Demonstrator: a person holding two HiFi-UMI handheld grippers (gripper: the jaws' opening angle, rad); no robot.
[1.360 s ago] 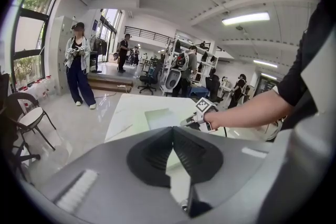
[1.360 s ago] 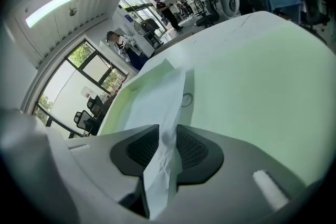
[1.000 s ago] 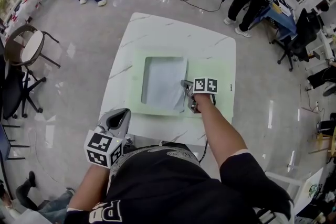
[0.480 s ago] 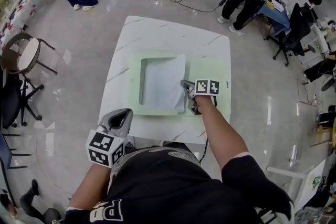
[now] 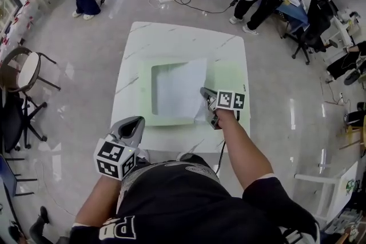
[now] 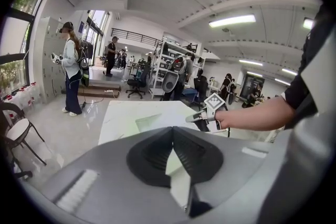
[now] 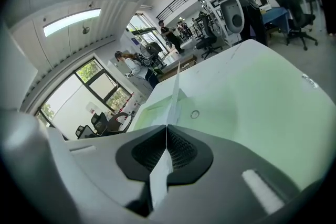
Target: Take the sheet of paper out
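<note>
1. The white worktop (image 5: 171,37) carries an open pale green folder (image 5: 145,94). The folder's flap (image 5: 226,76) lies flat to the right of the recessed part.
2. The paper (image 5: 178,88) sits mostly in the folder's recess. Its right edge is raised and overlaps the right rim of the recess.
3. The right gripper (image 5: 204,98) is at the near right corner of the paper, over the strip between recess and flap.
4. In the right gripper view, the fingers (image 7: 149,150) are closed on the paper (image 7: 173,86). The paper runs edge-on between the pads and rises away from them toward the recess.
5. A round snap (image 7: 195,114) shows on the green surface just beside the paper.
6. The left gripper (image 5: 135,123) is held at the near left corner of the worktop, close to the person's torso and well apart from the paper.
7. In the left gripper view, the tips of its fingers (image 6: 152,152) meet with nothing between them. A narrow gap below the tips shows the pale surface beyond.
8. The same view shows the right gripper (image 6: 199,119) out over the worktop (image 6: 123,113), with the marker cube (image 6: 215,103) above the person's hand.
</note>
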